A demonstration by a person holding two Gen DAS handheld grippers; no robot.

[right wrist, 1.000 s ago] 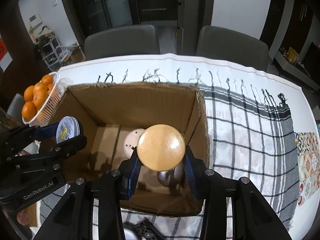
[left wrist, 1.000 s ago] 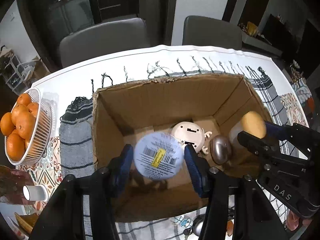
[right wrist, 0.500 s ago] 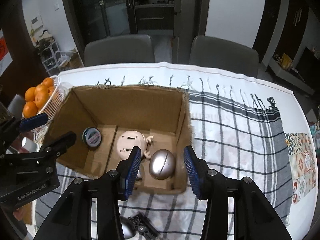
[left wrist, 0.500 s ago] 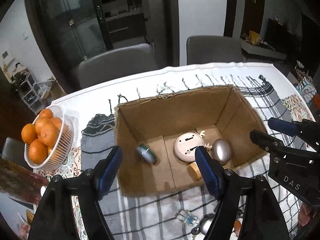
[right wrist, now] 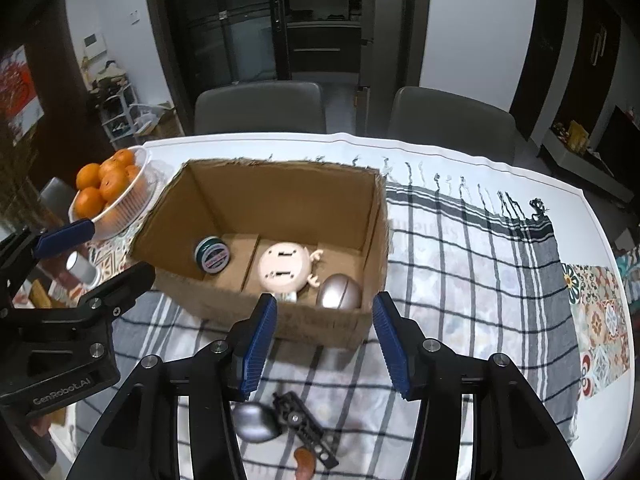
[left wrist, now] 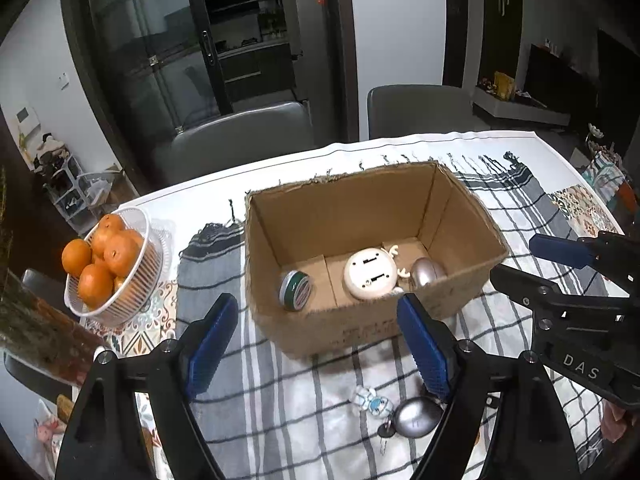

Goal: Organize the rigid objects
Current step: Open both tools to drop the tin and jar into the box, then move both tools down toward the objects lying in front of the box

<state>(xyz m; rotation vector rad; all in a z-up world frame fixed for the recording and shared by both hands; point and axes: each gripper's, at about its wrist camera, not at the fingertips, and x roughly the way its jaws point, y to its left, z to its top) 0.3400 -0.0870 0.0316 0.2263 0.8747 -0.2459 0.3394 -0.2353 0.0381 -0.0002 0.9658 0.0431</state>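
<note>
Cardboard box (left wrist: 372,320), frame centre, open-topped, on checked cloth (right wrist: 480,272). Inside: round green tin (left wrist: 295,290) on edge at left; cream round gadget with antlers (left wrist: 371,274) in middle; silver egg-shaped case (left wrist: 427,273) at right.

White basket (left wrist: 120,304), left edge: oranges (left wrist: 108,260).

On cloth, lower frame: small white-blue figure (left wrist: 370,400), second silver case (left wrist: 416,420).

Left gripper (left wrist: 320,344): released, just widened, grasping nothing. Right gripper (right wrist: 324,340): likewise parted, just widening, empty.
</note>
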